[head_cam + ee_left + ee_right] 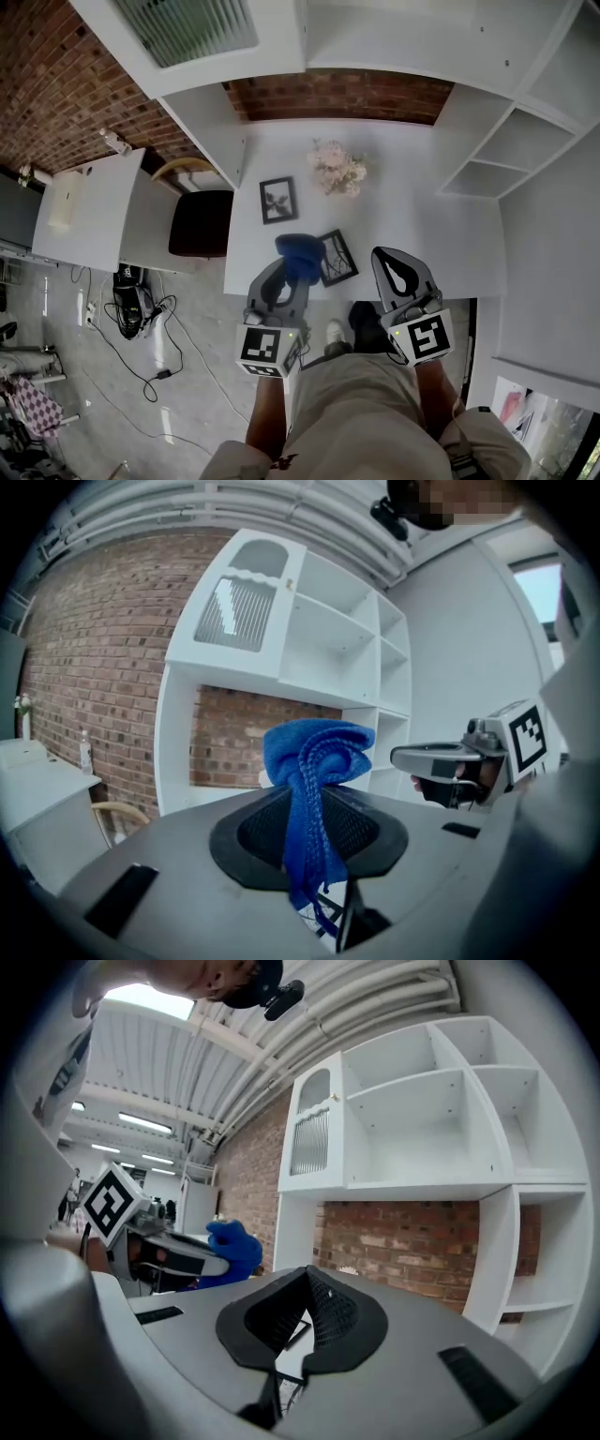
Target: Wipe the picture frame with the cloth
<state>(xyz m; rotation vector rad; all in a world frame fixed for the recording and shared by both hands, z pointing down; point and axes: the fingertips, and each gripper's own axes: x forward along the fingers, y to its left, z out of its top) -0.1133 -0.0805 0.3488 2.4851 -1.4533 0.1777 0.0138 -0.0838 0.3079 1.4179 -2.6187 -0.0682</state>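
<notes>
A blue cloth [298, 255] is bunched between the jaws of my left gripper [284, 274], which is shut on it above the front edge of the white desk [422, 206]. In the left gripper view the cloth [315, 761] stands up out of the closed jaws and hangs down below them. A black picture frame [338, 257] lies tilted on the desk just right of the cloth. A second black frame [278, 200] lies farther back on the left. My right gripper [400, 271] hovers right of the near frame, shut and holding nothing.
A bunch of pale flowers [338, 169] stands behind the frames. White shelves [511, 150] rise at the desk's right. A dark chair [201, 222] and a white side table [89, 206] are to the left, with cables [141, 309] on the floor.
</notes>
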